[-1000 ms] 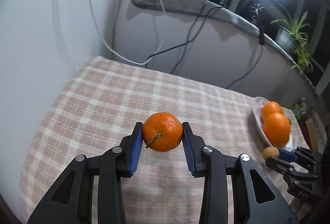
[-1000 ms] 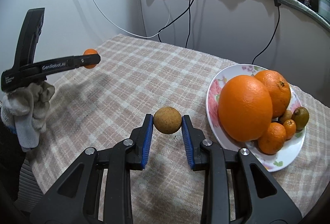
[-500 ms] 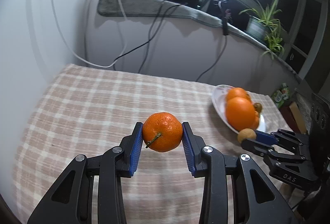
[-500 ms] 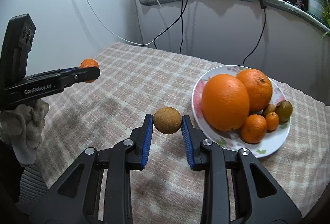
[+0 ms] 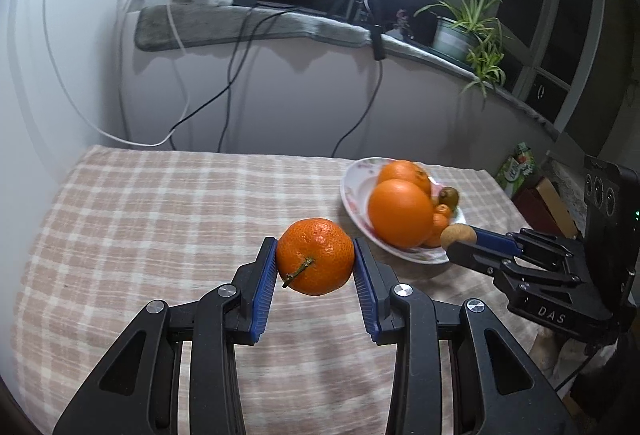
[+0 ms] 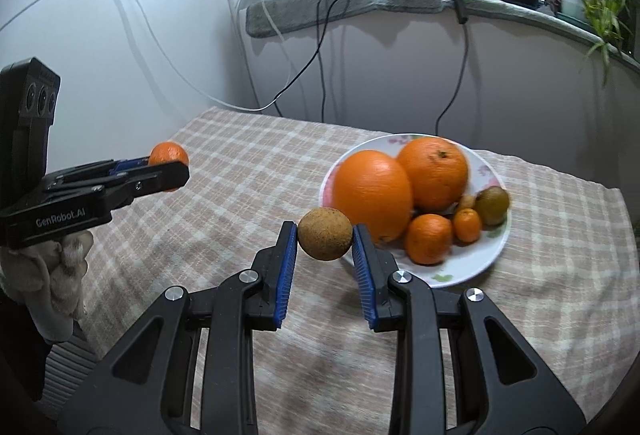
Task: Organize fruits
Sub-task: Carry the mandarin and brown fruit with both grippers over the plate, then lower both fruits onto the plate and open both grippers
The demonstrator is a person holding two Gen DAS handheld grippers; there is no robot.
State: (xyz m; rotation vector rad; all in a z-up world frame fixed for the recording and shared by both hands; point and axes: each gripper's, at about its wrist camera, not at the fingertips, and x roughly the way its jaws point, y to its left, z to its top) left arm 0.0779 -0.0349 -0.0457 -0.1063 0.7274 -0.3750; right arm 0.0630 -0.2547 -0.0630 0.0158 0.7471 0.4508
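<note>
Tablecloth (image 6: 248, 171): beige/pink w/ white checks. Plate (image 6: 472, 263): white, pink and green flower print on rim. On it: two big oranges (image 6: 372, 191), bright orange; small mandarins (image 6: 428, 239) same colour; one olive-green fruit (image 6: 492, 205) at 3 o'clock of plate. Mandarin (image 5: 315, 256) deep orange, brown-green stem. Round fruit (image 6: 325, 233): tan-brown, speckled. Both grippers black w/ blue pads (image 6: 285, 275). Glove (image 6: 52, 275) at 9 o'clock: off-white.
</note>
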